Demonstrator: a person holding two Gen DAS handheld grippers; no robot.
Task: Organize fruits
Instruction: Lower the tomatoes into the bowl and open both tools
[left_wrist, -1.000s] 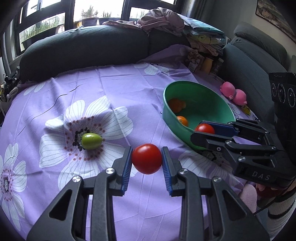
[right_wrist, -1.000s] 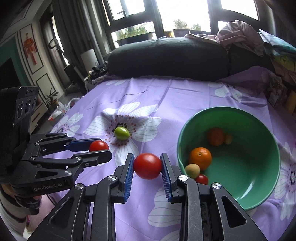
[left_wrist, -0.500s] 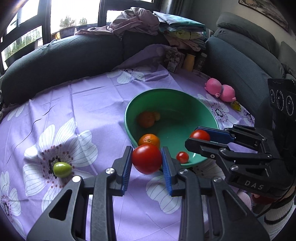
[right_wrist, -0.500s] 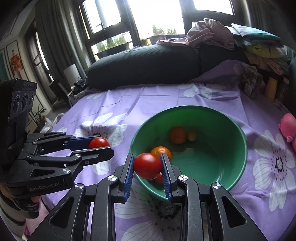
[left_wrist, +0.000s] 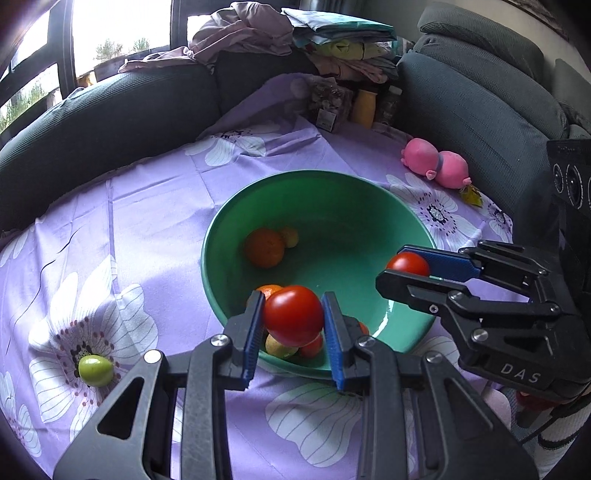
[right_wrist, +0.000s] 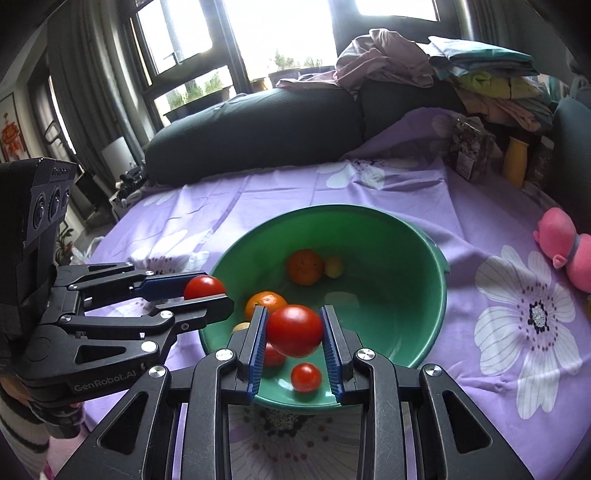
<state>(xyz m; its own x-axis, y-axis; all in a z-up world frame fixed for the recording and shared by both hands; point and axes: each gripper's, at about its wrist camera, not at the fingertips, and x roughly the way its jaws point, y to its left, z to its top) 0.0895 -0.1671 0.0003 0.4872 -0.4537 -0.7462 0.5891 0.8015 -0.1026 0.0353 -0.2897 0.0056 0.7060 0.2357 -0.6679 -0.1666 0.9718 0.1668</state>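
Green fruit (left_wrist: 95, 370) sits alone on the purple cloth (left_wrist: 155, 221), far left, easy to forget. Left gripper (left_wrist: 293, 315) pinches a red tomato (left_wrist: 293, 316) over the near rim of the green bowl (left_wrist: 402, 206); right gripper (right_wrist: 294, 330) pinches a second tomato (right_wrist: 294, 330) beside it. Risks: releasing short drops fruit outside; simultaneous drops collide with the oranges (right_wrist: 305, 266) and bounce out.
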